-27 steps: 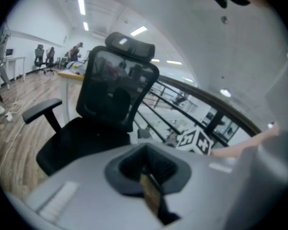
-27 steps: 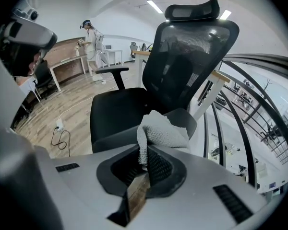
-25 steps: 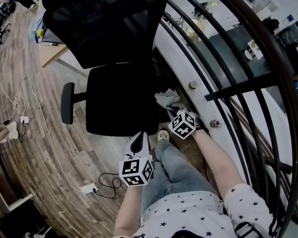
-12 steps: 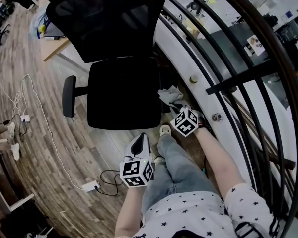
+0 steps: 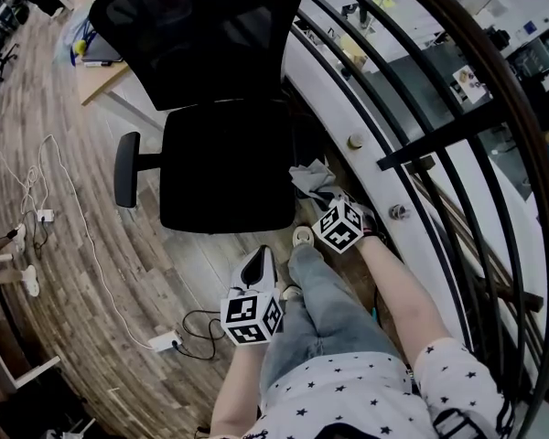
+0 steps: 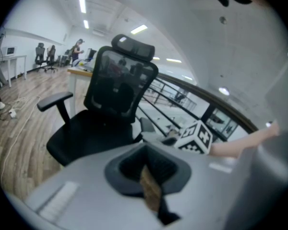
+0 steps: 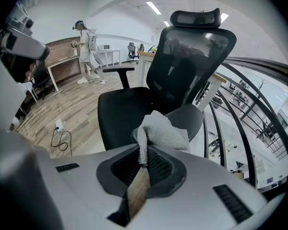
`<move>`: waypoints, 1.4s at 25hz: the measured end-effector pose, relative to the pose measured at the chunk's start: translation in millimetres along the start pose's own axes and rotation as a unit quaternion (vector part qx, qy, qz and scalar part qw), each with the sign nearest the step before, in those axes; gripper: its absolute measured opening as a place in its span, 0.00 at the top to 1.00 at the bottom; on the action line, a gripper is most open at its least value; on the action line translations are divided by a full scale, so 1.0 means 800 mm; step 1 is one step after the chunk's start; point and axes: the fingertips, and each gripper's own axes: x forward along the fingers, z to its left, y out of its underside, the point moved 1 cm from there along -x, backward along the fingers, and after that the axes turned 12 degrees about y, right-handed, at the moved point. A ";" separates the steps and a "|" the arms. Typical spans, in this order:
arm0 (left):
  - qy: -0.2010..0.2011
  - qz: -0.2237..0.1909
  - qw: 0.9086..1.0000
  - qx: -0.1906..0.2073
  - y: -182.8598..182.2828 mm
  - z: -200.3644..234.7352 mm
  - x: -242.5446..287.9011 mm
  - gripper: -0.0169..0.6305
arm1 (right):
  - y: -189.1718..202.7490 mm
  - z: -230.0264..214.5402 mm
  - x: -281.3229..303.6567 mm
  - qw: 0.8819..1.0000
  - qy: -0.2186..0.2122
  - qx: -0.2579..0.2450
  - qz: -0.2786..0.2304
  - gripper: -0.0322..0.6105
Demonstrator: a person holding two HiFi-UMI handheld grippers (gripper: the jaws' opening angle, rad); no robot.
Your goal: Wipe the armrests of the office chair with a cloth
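Observation:
The black office chair (image 5: 224, 167) with a mesh back stands in front of me on the wooden floor. Its left armrest (image 5: 125, 169) sticks out to the left. My right gripper (image 5: 322, 195) is shut on a grey cloth (image 5: 309, 177) at the seat's right edge. In the right gripper view the cloth (image 7: 161, 131) bunches above the right gripper (image 7: 143, 150), just in front of the right armrest pad (image 7: 191, 119). I cannot tell whether they touch. My left gripper (image 5: 256, 262) hangs shut and holds nothing, short of the seat's front edge. The left gripper (image 6: 146, 164) faces the chair (image 6: 93, 133).
A curved black railing (image 5: 421, 154) runs close along the chair's right side. White cables and a power strip (image 5: 165, 344) lie on the floor to the left. A wooden desk (image 5: 101, 99) stands behind the chair. My leg in jeans (image 5: 325, 300) is between the grippers. A person (image 7: 86, 44) stands far off.
Almost nothing has moved. The view has shifted slightly, and the right gripper and cloth stay at the seat's right edge.

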 end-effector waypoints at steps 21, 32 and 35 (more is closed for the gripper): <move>-0.016 -0.017 1.000 0.000 0.028 -0.009 -0.051 0.97 | -0.011 0.032 -0.040 1.000 0.009 0.003 -0.025 0.90; -0.025 -0.038 0.999 0.000 0.027 -0.026 -0.090 0.97 | -0.052 0.050 -0.134 0.993 0.027 0.038 -0.108 0.90; -0.027 -0.047 0.999 0.003 0.025 -0.031 -0.102 0.97 | -0.067 0.056 -0.165 0.989 0.031 0.042 -0.136 0.90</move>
